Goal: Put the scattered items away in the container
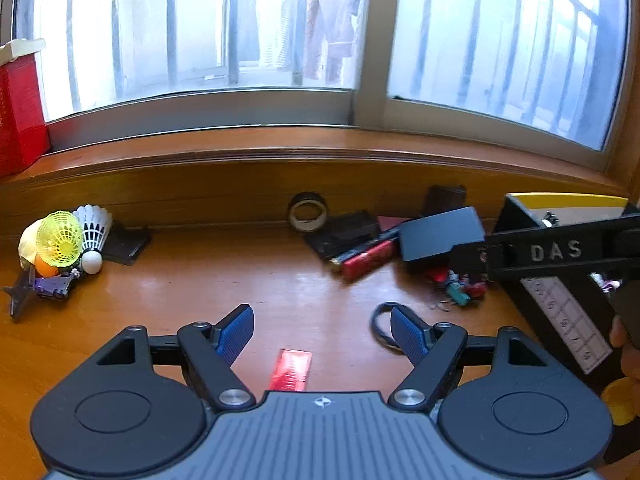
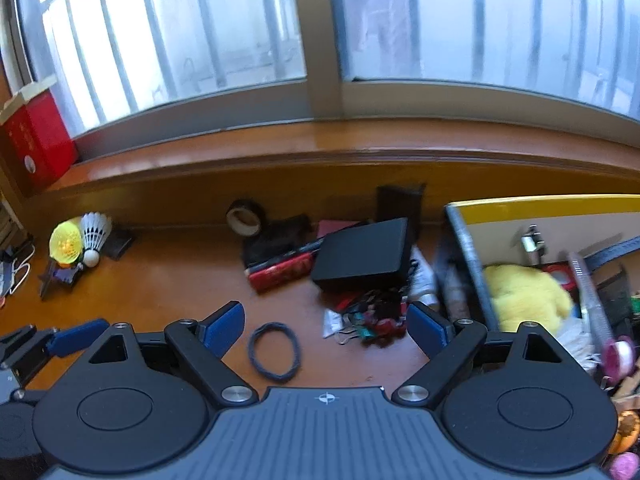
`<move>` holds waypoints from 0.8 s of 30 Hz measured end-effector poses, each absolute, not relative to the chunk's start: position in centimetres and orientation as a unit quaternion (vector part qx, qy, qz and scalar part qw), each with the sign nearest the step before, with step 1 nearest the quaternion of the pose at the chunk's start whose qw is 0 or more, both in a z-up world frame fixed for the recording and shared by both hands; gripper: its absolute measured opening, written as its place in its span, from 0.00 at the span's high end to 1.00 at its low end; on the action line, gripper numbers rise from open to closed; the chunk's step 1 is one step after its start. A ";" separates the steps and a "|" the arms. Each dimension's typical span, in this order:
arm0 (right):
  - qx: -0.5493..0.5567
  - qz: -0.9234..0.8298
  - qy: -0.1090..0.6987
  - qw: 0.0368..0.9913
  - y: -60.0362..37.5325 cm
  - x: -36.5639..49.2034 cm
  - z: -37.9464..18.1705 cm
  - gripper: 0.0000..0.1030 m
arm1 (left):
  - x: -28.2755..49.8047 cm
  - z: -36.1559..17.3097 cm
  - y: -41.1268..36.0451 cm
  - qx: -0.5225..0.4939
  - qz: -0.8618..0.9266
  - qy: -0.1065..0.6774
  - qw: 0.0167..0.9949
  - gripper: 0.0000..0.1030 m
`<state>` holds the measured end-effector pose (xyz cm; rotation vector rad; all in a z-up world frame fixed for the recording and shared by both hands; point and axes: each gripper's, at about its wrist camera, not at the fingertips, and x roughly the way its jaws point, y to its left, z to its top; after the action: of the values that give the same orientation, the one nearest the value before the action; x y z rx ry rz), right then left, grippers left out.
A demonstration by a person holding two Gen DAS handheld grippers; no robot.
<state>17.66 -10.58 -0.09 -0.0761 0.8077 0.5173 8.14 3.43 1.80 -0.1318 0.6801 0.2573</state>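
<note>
Right claw (image 2: 325,330) released, nothing in it — the hair band (image 2: 274,352) lies flat between its fingers, toward 7 o'clock of centre. Left claw (image 1: 322,334) released, over a red packet (image 1: 291,369). Box (image 2: 464,232) at 3 o'clock.

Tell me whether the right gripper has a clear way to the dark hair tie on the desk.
Probably yes. The hair tie lies flat on bare desk just ahead of the open right gripper, between its fingers' lines, nothing on it. The clutter pile sits beside it, apart.
</note>
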 end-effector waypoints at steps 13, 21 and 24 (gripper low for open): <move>-0.094 0.300 0.359 0.879 0.5 24.9 -5.1 0.14 | 8.4 -0.8 8.1 -0.078 0.139 0.368 0.916 0.25; -0.131 0.309 0.374 0.865 3.5 27.5 -7.6 0.31 | 8.4 -1.2 11.0 -0.089 0.154 0.360 0.916 0.25; -0.119 0.329 0.394 0.850 3.6 27.1 -7.9 0.47 | 8.4 -1.5 11.8 -0.095 0.161 0.359 0.914 0.25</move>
<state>27.14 3.59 -7.88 -0.2515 0.8306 0.6927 8.37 11.83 -1.53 -0.1957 0.7403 0.3311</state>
